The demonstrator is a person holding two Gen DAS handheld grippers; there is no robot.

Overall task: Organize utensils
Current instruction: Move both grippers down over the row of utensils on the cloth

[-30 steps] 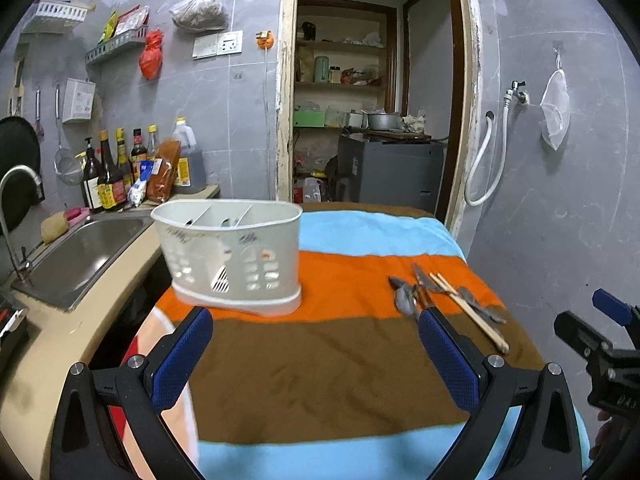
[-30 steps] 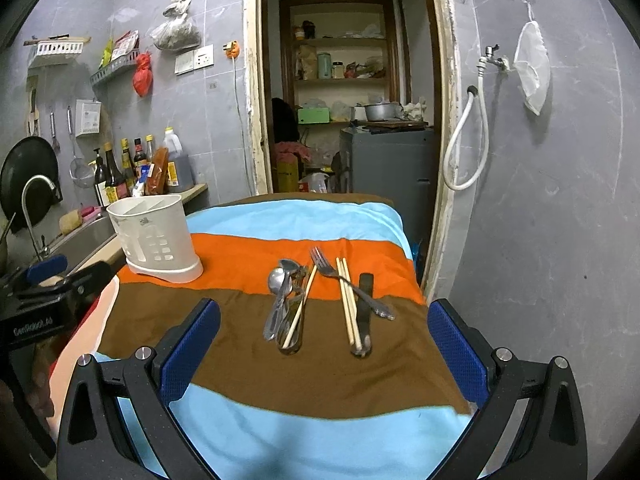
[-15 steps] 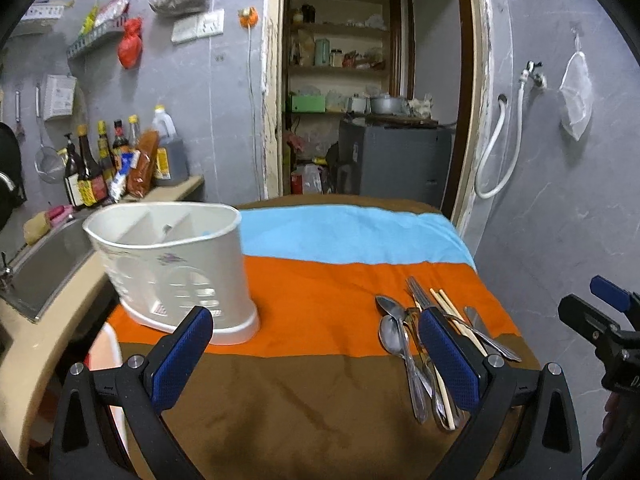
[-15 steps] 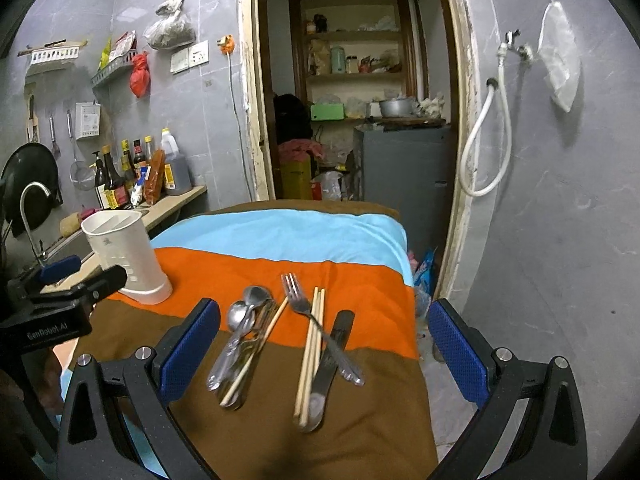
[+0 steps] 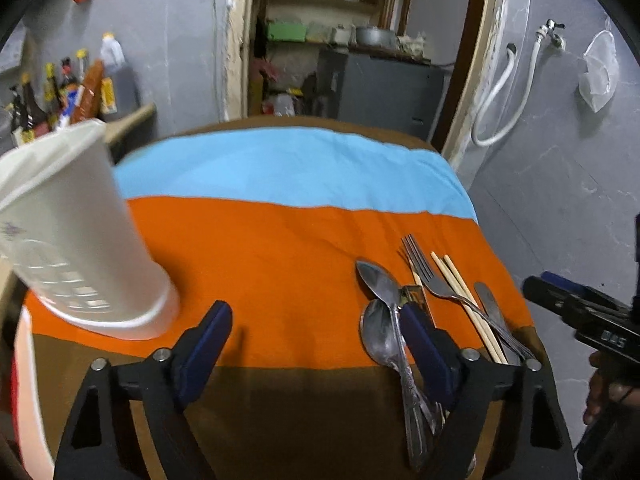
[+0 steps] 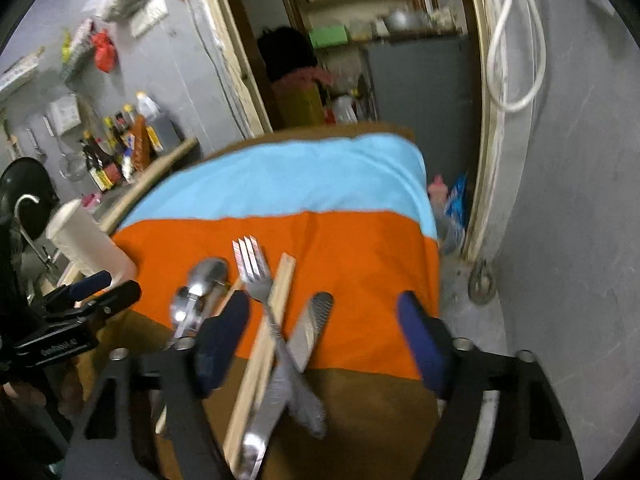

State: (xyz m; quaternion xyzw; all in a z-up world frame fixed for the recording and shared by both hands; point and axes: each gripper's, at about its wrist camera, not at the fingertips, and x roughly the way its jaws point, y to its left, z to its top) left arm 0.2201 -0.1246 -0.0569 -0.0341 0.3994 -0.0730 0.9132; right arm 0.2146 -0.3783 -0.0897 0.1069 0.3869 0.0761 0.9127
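Both tongs have dropped closer to the striped cloth (image 5: 280, 264) than a second ago, and their jaws have just been closing partway: the left tongs (image 5: 316, 344) stand fairly wide over bare cloth with nothing between them, their right pad at the spoons (image 5: 380, 320). On the right view the right tongs (image 6: 324, 344) stand half open around the fork (image 6: 256, 276), chopsticks (image 6: 276, 304) and knife (image 6: 312, 324) lying crossed on the counter, pads not yet pressing. At the cloth's left edge the white utensil holder (image 5: 68, 232) stands upright, well apart from the cutlery
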